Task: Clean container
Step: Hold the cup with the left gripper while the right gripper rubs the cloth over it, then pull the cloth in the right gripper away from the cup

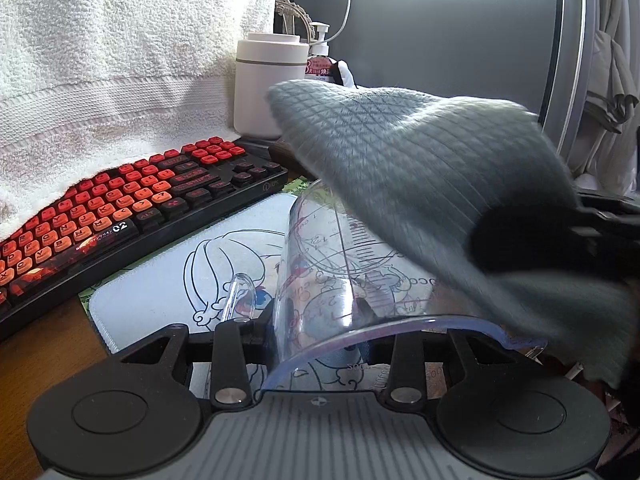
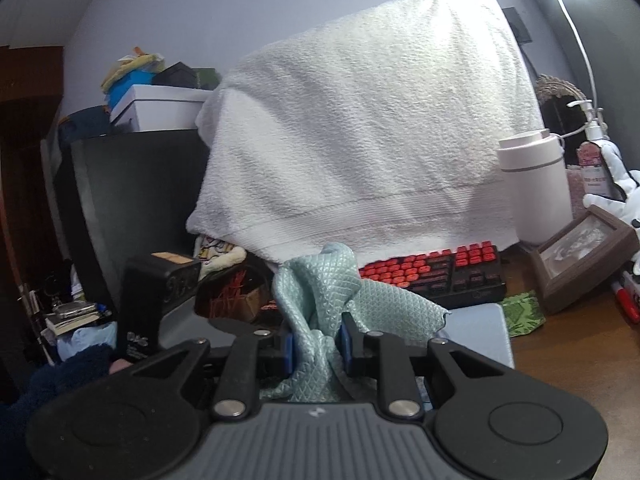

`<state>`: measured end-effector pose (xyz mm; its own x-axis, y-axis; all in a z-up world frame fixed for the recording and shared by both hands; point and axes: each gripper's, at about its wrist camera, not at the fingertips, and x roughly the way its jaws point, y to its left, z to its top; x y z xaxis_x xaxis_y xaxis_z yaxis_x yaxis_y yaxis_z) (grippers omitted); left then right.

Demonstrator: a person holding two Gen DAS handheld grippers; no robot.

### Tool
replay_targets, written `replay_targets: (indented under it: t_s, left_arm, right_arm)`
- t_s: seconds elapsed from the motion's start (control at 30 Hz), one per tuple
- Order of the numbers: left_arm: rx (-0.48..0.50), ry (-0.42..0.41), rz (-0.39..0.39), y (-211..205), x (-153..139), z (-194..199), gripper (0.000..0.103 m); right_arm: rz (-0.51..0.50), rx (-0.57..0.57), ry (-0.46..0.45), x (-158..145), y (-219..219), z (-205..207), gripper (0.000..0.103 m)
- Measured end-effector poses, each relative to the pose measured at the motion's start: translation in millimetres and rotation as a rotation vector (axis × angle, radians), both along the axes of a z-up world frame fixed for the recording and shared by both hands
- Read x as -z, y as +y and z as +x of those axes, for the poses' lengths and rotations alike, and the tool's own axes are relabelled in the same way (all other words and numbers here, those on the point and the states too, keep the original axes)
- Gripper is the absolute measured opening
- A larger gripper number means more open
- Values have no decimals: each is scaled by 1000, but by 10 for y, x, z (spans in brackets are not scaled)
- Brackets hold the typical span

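A white towel (image 2: 360, 128) hangs at 12 o'clock behind a red-and-black keyboard (image 1: 120, 208). At 2 o'clock from the keyboard stands a white canister (image 1: 266, 84), a pump bottle (image 1: 320, 56) just behind it. A printed mat (image 1: 192, 272) lies on the wooden tabletop (image 1: 44, 356) at the keyboard's 5 o'clock. A brown frame (image 2: 580, 256) leans at 3 o'clock of the keyboard.

Grey cloth (image 1: 420, 168) drapes over clear measuring cup (image 1: 332, 272) (tipped sideways).
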<state>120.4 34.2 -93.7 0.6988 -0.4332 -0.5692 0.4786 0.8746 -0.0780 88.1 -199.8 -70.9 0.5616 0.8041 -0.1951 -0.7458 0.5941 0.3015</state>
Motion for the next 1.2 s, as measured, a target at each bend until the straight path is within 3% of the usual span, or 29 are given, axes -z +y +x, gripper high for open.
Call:
replay_targets:
  t_s: [0.33, 0.53, 0.87, 1.03, 1.2]
  left_arm:
    - [-1, 0, 0, 12, 6, 17, 37]
    - [-1, 0, 1, 11, 10, 17, 37]
    - [4, 1, -1, -3, 9, 16, 39]
    - [4, 2, -3, 0, 8, 19, 39]
    - [4, 3, -4, 3, 6, 18, 39]
  right_arm:
    - [15, -53, 4, -53, 76, -59, 21]
    - [-17, 65, -11, -48, -9, 92, 20]
    - [6, 219, 69, 56, -228, 312, 20]
    - [-7, 218, 59, 77, -195, 247, 20]
    - [-25, 138, 6, 36, -60, 87, 20]
